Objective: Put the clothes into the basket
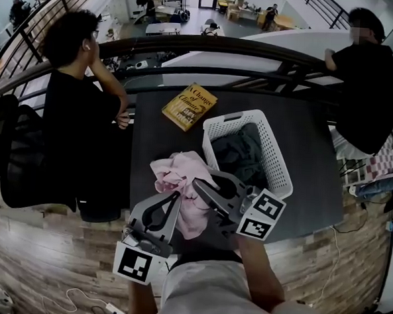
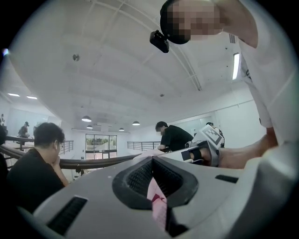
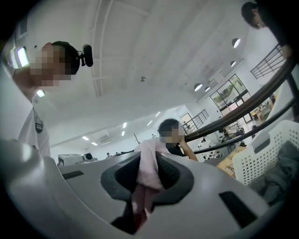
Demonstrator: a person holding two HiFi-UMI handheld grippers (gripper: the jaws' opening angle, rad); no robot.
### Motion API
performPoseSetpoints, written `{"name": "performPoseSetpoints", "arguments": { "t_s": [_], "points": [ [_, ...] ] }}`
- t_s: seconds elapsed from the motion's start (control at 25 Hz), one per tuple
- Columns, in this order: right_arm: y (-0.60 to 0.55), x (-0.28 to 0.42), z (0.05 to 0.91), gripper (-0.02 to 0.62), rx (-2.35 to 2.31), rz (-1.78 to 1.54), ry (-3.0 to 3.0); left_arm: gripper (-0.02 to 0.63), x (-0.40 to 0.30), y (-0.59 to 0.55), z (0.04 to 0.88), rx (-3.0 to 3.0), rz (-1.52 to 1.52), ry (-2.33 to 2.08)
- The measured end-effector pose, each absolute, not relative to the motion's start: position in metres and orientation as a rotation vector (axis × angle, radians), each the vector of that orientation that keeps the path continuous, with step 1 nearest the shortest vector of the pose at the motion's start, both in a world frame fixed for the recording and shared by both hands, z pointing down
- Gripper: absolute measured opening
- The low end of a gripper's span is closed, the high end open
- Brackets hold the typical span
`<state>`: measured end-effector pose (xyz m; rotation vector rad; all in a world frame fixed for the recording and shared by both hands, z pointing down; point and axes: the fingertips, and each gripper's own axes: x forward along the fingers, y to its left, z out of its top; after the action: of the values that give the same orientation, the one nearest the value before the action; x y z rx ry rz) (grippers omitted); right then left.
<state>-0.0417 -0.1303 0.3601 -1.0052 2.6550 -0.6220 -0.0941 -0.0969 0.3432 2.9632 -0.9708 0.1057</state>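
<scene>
Left tool (image 2: 156, 186) and right tool (image 3: 145, 179) each clamped on the pink garment (image 1: 177, 173), centre frame above the surface (image 1: 314, 193), just left of the white basket (image 1: 276, 158). I judge it light and limp; edge pinches suit it.

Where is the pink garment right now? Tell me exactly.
In the head view the pink garment is at lower centre, pinched by the left gripper and right gripper, just left of the white basket.
</scene>
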Motion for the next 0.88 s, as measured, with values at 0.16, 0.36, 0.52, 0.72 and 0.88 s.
{"name": "performPoseSetpoints", "arguments": {
  "t_s": [0.16, 0.36, 0.52, 0.72, 0.88],
  "points": [
    [-0.132, -0.028, 0.343, 0.066, -1.001, -0.585, 2.622, 0.002, -0.085, -0.098, 0.331, 2.999, 0.095, -0.958],
    [-0.134, -0.008, 0.320, 0.065, -1.007, -0.541, 2.571, 0.002, -0.073, -0.100, 0.318, 3.038, 0.097, -0.931],
    [-0.133, 0.009, 0.303, 0.064, -1.007, -0.512, 2.516, 0.002, -0.062, -0.102, 0.308, 3.071, 0.088, -0.899],
    [-0.130, 0.028, 0.285, 0.066, -1.013, -0.463, 2.471, 0.002, -0.047, -0.102, 0.297, 3.118, 0.070, -0.850],
    [-0.125, 0.045, 0.273, 0.064, -1.022, -0.439, 2.427, 0.002, -0.033, -0.099, 0.287, 3.166, 0.052, -0.800]
  ]
}}
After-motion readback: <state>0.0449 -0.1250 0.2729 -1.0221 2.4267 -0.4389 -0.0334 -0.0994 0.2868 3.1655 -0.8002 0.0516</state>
